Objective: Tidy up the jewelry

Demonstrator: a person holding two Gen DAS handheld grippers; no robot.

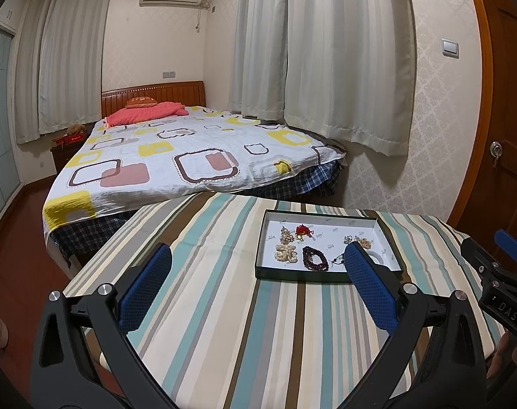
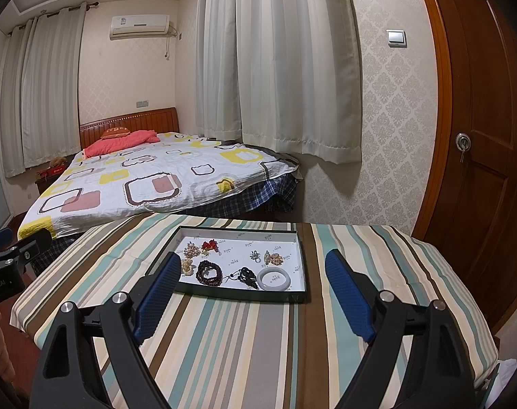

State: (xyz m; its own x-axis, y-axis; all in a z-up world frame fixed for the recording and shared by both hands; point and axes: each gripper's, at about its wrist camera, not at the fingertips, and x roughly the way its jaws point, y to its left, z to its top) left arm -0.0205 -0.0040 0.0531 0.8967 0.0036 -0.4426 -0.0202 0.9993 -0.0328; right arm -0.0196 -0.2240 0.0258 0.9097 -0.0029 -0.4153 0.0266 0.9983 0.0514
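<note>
A shallow dark-rimmed tray (image 2: 231,295) with a white floor sits on the striped table; it also shows in the left wrist view (image 1: 302,276). In it lie a dark red bead bracelet (image 2: 209,273), a pale jade bangle (image 2: 273,280), a black cord piece (image 2: 245,275), a red knot charm (image 2: 209,246), cream bead clusters (image 2: 191,249) and small gold pieces (image 2: 273,257). My left gripper (image 1: 258,255) is open and empty, above the table left of the tray. My right gripper (image 2: 251,262) is open and empty, just before the tray's near edge.
The table wears a striped cloth (image 2: 258,341). A bed (image 2: 149,177) with a patterned sheet stands behind it. A wooden door (image 2: 490,136) is at the right, curtains (image 2: 279,68) behind. The right gripper shows at the right edge of the left wrist view (image 1: 503,272).
</note>
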